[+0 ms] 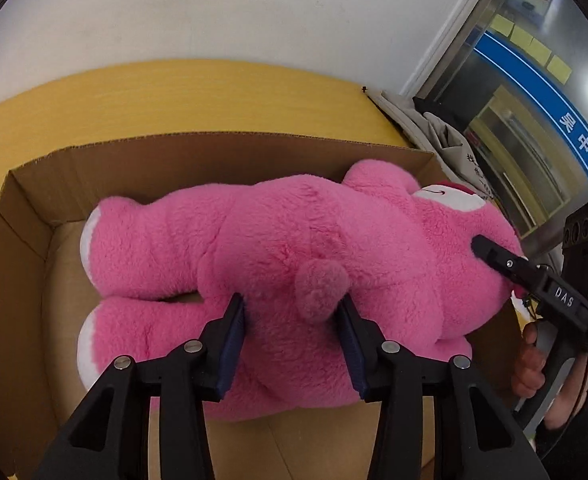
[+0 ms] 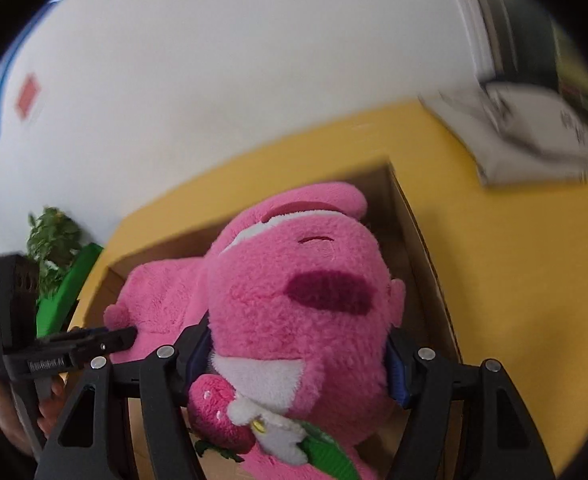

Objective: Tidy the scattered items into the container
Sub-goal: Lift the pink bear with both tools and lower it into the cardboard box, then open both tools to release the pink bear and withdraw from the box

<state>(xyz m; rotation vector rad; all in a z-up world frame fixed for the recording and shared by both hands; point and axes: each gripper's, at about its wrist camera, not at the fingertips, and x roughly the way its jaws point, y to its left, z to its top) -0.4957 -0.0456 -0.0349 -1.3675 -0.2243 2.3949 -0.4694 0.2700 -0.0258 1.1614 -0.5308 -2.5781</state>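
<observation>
Inside the cardboard box (image 1: 33, 208), both hand-held grippers clamp the pink bear (image 1: 294, 240).

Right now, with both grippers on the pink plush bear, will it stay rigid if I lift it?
Probably not. The pink plush bear dents under the left gripper, so it looks soft and likely sags. It seems light. The right gripper squeezes its head; fur may slip over the cardboard box.

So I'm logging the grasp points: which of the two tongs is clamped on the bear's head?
The right tongs: they squeeze the pink bear's head, while the left tongs grip its rump beside the tail.
</observation>
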